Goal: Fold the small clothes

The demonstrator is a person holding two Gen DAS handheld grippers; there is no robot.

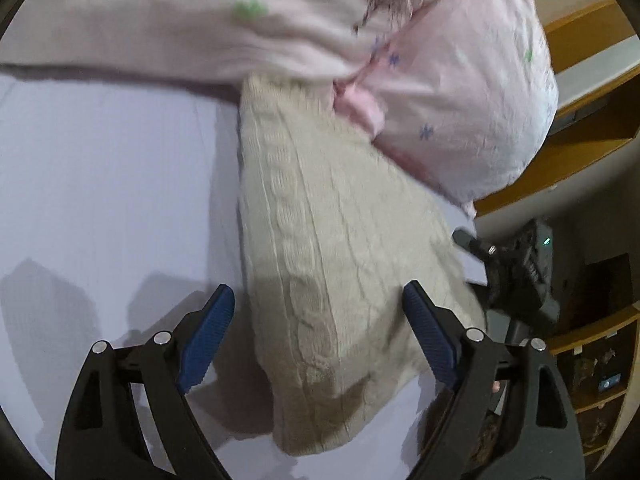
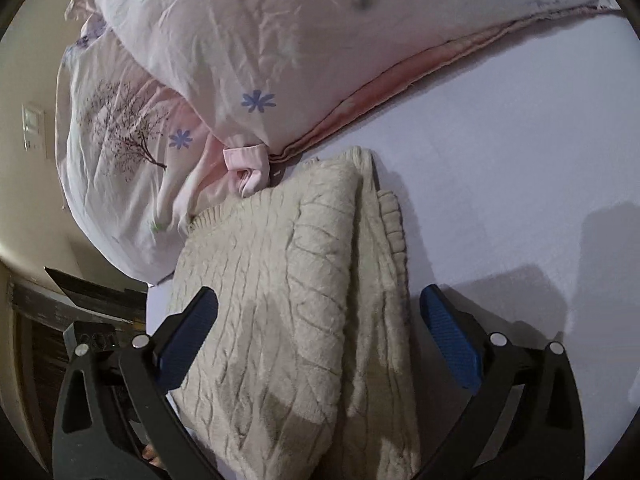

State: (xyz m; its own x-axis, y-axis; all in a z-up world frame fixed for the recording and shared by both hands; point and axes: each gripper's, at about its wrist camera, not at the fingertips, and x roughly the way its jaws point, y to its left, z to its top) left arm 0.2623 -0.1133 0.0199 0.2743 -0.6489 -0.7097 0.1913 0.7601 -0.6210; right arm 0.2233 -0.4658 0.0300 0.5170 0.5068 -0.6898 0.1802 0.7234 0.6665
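A cream cable-knit sweater (image 1: 320, 264) lies folded in a thick stack on the pale sheet (image 1: 100, 180). It also shows in the right wrist view (image 2: 288, 300), with a ribbed cuff or hem (image 2: 390, 216) at its right side. My left gripper (image 1: 318, 300) is open, its blue-padded fingers (image 1: 208, 332) straddling the sweater's near end. My right gripper (image 2: 318, 304) is open too, its fingers (image 2: 450, 336) spread over the sweater from the other side. Neither holds anything. The other gripper's black body (image 1: 516, 276) shows at the right in the left wrist view.
Pink flower-print pillows (image 2: 248, 60) press against the sweater's far end, also in the left wrist view (image 1: 460, 92). The pale sheet (image 2: 520, 140) spreads to the right. Wooden shelves (image 1: 592, 128) stand beyond the bed edge. A dark cabinet (image 2: 80, 300) sits at the left.
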